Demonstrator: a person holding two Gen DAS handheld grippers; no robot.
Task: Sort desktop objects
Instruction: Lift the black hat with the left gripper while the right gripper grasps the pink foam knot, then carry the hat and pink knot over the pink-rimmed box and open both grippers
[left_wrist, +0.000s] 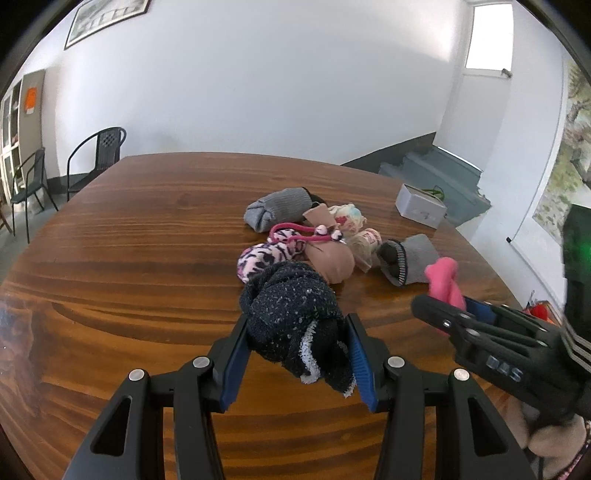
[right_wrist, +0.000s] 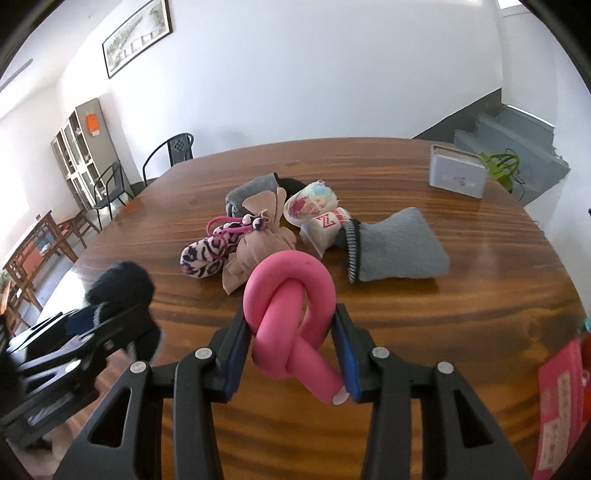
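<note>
L gripper (left_wrist: 295, 347) clamps fuzzy speckled navy sock (left_wrist: 291, 314); R gripper (right_wrist: 291, 339) clamps knotted pink roll (right_wrist: 291, 314)

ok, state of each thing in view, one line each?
left gripper: shut on dark speckled sock
dark speckled sock: balled, held off the table
right gripper: shut on pink foam roller
pink foam roller: knotted, held
beige bundle: tied, lying on table
grey sock: lying flat
grey box: upright, apart from pile
</note>
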